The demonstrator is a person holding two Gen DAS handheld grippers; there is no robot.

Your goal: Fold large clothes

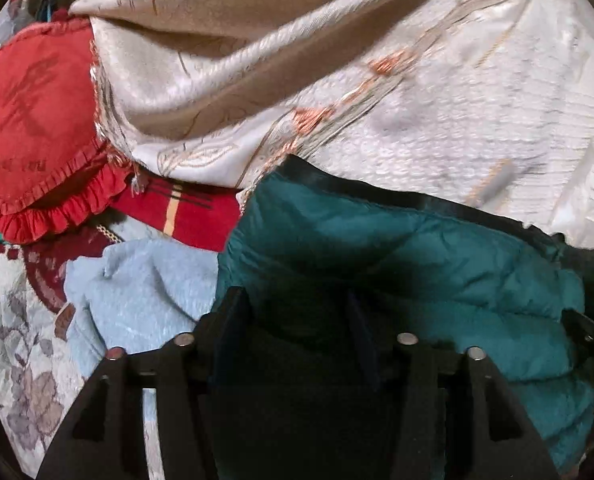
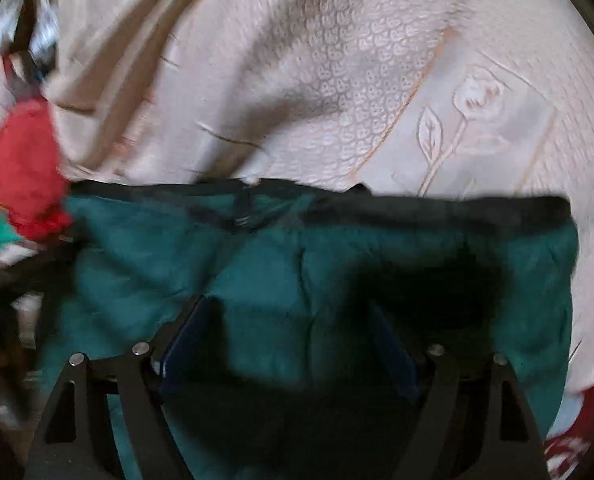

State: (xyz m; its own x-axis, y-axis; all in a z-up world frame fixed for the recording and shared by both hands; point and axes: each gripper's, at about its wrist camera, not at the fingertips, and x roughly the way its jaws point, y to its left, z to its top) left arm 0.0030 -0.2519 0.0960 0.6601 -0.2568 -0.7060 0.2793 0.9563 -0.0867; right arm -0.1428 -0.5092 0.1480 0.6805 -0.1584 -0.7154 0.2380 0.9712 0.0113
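Observation:
A teal quilted jacket [image 1: 397, 264] with a black trimmed edge lies on a cream embroidered bedspread [image 1: 437, 128]. My left gripper [image 1: 293, 308] is open, its fingers spread just over the jacket's left part, nothing held. In the right wrist view the same jacket [image 2: 257, 264] fills the lower half, its black edge running across the middle. My right gripper [image 2: 293, 320] is open above the jacket's cloth, jaws wide apart and empty. The other gripper shows at the left edge [image 2: 1, 312], blurred.
A red frilled cushion [image 1: 33, 128] lies at the left, with a red striped cloth [image 1: 185, 216] and a light blue towel [image 1: 145, 292] beside the jacket. A floral sheet [image 1: 13, 340] covers the lower left. The cream bedspread [image 2: 377, 80] is bunched in folds behind.

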